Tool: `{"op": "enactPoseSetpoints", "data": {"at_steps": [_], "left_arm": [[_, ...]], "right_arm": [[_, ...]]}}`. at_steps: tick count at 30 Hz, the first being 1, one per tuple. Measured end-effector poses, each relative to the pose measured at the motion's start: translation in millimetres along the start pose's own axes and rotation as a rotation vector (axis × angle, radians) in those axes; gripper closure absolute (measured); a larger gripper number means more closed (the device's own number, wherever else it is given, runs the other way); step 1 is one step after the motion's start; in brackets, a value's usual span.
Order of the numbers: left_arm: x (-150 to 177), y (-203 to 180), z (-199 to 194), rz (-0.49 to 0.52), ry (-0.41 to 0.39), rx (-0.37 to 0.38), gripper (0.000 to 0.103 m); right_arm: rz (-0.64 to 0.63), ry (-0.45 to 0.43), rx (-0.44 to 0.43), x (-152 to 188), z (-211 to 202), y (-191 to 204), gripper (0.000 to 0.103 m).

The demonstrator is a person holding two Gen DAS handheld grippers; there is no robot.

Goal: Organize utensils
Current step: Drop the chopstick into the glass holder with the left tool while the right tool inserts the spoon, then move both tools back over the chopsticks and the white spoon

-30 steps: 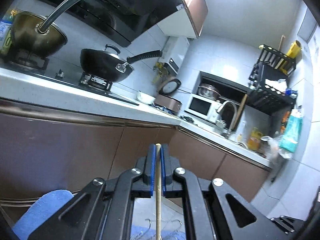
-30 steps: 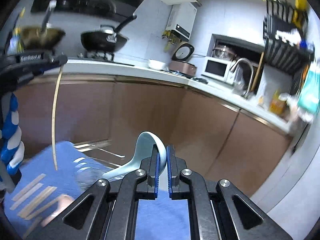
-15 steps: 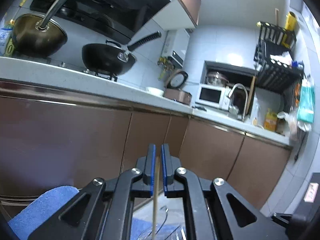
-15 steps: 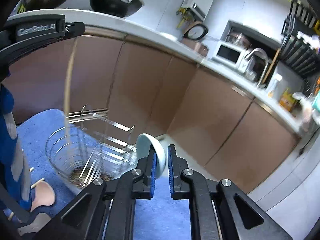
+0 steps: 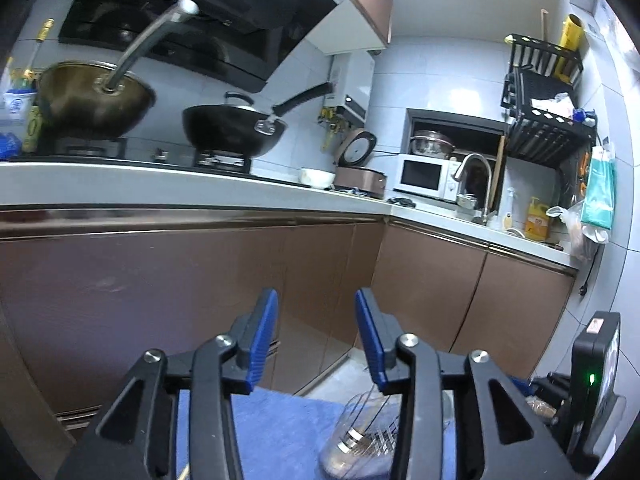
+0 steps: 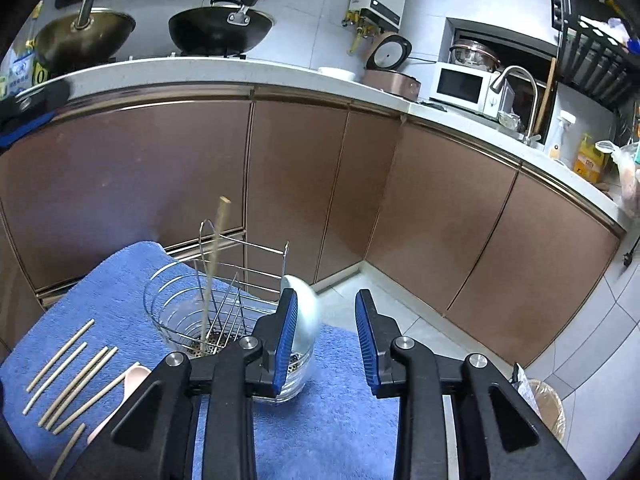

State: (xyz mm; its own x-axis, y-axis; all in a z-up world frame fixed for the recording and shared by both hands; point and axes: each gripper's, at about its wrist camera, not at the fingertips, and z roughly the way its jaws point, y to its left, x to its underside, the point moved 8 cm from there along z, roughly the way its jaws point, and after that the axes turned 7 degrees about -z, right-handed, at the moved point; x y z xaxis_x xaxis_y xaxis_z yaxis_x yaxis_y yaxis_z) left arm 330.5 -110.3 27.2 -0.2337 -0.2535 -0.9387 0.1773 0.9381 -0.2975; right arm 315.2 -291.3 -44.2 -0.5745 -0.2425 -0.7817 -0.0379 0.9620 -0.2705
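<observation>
wire utensil holder point(image 6: 224, 312) sits on a blue towel point(image 6: 120, 280), with one wooden chopstick point(image 6: 214, 264) standing upright in its left compartment and a pale blue spoon point(image 6: 306, 316) bowl-up in the right one, just behind the right gripper's left finger. more loose chopsticks point(image 6: 72, 376) and a pink spoon point(image 6: 132, 376) lie flat on the towel to the holder's left, partly hidden by the gripper body. right gripper point(image 6: 326, 336) and left gripper point(image 5: 316, 340) both have jaws spread apart, holding nothing; brown cabinet doors point(image 6: 320, 184) stand close behind the towel.
</observation>
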Motion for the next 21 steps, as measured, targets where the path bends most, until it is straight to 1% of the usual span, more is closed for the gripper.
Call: {"op": "enactPoseSetpoints", "data": {"at_steps": [4, 6, 9, 11, 14, 16, 18, 21], "left_arm": [[-2, 21, -30, -0.015, 0.023, -0.030, 0.064], [-1, 30, -42, -0.008, 0.033, -0.043, 0.064], [0, 45, -57, 0.005, 0.067, -0.072, 0.064], [2, 59, -66, -0.004, 0.107, -0.079, 0.064], [9, 77, -80, -0.008, 0.178, -0.081, 0.064], [15, 87, -86, -0.004, 0.220, -0.088, 0.064], [26, 96, -89, 0.014, 0.278, -0.104, 0.064], [53, 107, -89, 0.029, 0.393, -0.090, 0.064]], "right_arm": [[0.006, 0.025, -0.006, 0, 0, -5, 0.071], [0.023, 0.024, -0.013, 0, -6, -6, 0.071], [0.038, 0.009, -0.047, 2, -23, -1, 0.071], [0.035, 0.000, -0.071, 5, -34, 5, 0.071], [0.047, 0.001, -0.153, 19, -52, 22, 0.072], [0.055, 0.011, -0.190, 30, -59, 31, 0.072], [0.073, 0.030, -0.242, 44, -63, 41, 0.072], [0.098, 0.067, -0.311, 65, -61, 55, 0.073]]}}
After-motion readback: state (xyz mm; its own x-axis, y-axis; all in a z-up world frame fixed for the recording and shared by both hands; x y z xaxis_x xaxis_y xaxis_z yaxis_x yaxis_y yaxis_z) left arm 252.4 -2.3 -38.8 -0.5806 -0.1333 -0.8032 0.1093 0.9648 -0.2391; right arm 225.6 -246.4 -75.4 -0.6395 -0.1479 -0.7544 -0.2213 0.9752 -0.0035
